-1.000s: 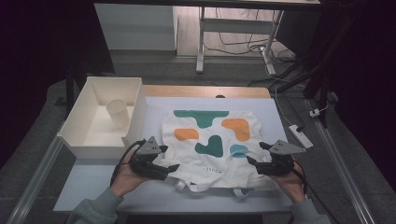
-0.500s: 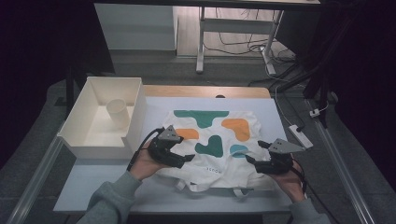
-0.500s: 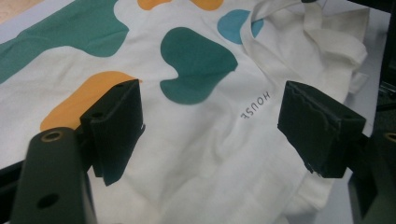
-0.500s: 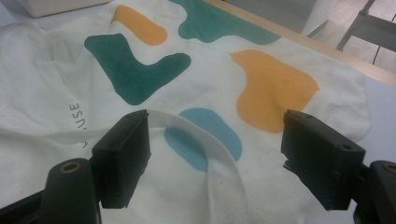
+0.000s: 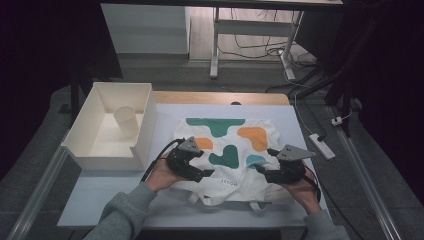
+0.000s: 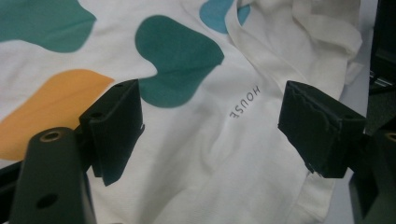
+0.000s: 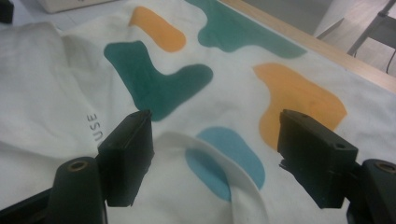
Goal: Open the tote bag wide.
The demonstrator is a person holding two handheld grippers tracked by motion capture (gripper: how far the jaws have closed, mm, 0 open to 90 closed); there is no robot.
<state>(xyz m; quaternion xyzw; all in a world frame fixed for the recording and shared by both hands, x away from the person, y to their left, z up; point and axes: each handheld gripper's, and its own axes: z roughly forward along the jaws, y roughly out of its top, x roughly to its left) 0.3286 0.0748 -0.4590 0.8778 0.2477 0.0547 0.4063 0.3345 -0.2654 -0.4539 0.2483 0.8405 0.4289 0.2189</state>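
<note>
Cream cloth tote bag w/ teal, orange and light-blue blobs printed on it point(image 5: 235, 150) lay flat on the pale blue table top point(image 5: 100, 200), roughly centre, printed side up, small grey lettering near its lower middle. Handle straps bunched at the near edge, toward the person.

L gripper point(image 5: 196, 172) sat over the bag's near-left part, jaws spread wide, nothing pinched. In the left gripper view the gripper point(image 6: 210, 130) looked down on bare cloth, the "HOUSE" print point(image 6: 245, 100) and the dark teal blob point(image 6: 177, 60) between the jaws; pads clear of fabric as far as could be told, cloth slightly rumpled below.

R gripper point(image 5: 265, 170) was over the bag's near-right part, by the light-blue blob. Jaws wide apart but had just been closing a little; nothing clamped. In the right gripper view the gripper point(image 7: 215, 154) straddled a raised fold of cream strap point(image 7: 219, 163) crossing the light-blue blob point(image 7: 233, 158); fold between jaws, pads not pressing on it.

Both hands came in from the near edge, grey sleeve point(image 5: 125, 215) on the left arm.

Left of the bag: open cream rectangular bin point(image 5: 85, 145), just beside the bag's left edge, w/ a cream paper cup point(image 5: 126, 121) upright inside. White power strip point(image 5: 321, 145) on the floor off the table's right side.
</note>
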